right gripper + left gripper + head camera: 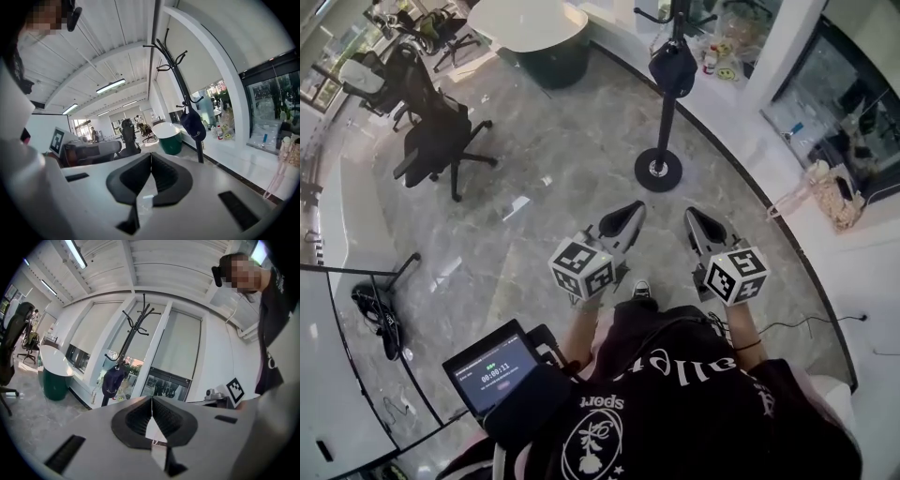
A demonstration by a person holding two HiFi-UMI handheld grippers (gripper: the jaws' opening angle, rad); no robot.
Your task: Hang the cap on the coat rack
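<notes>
Noted coat rack (665, 117) as the one holder here, standing on a round base ahead of both claws. Found cap (673, 67) hanging on it: dark, on a low hook partway up the pole, clear of the floor. Placed it well apart from either claw, beyond their tips.

Checked left claw (628, 214): pads pressed together tip to tip, nothing pinched between them. Sighted rack and cap from its own view, up and left of the closed tips.

Checked right claw (695, 218): likewise pressed together and empty. Sighted rack and cap from its own view, up and right of the tips.

Recorded both claws held side by side, near each other but apart, low in front of the person's body. Recorded tips pointing forward toward the rack's base, marker cubes at the rear.

Logged office chair (436, 141) far to the left of the left claw, and a round table (530, 23) beyond it.
</notes>
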